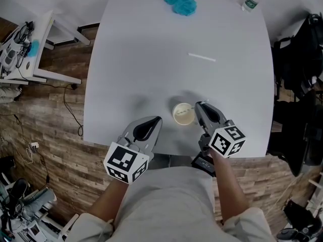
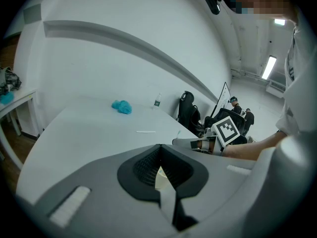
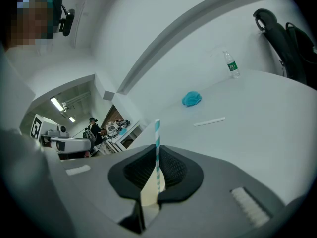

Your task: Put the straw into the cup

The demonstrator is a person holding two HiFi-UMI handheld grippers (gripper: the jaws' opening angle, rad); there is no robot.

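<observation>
A cream paper cup [image 1: 177,119] stands on the white table [image 1: 151,59] near its front edge. My right gripper [image 1: 198,105] has its tips at the cup's right rim. In the right gripper view its jaws [image 3: 157,151] are shut on a teal-and-white striped straw [image 3: 157,133] that stands upright between the pads; the straw's lower end is hidden. A faint striped streak shows over the cup's mouth in the head view. My left gripper [image 1: 157,120] rests left of the cup, apart from it. Its jaws [image 2: 159,148] are shut and hold nothing.
A white paper strip [image 1: 202,57] lies mid-table beyond the cup. A crumpled blue cloth [image 1: 180,1] and a small water bottle [image 1: 251,0] sit at the far edge. A side table with cables [image 1: 25,49] stands left; dark bags [image 1: 303,49] hang right.
</observation>
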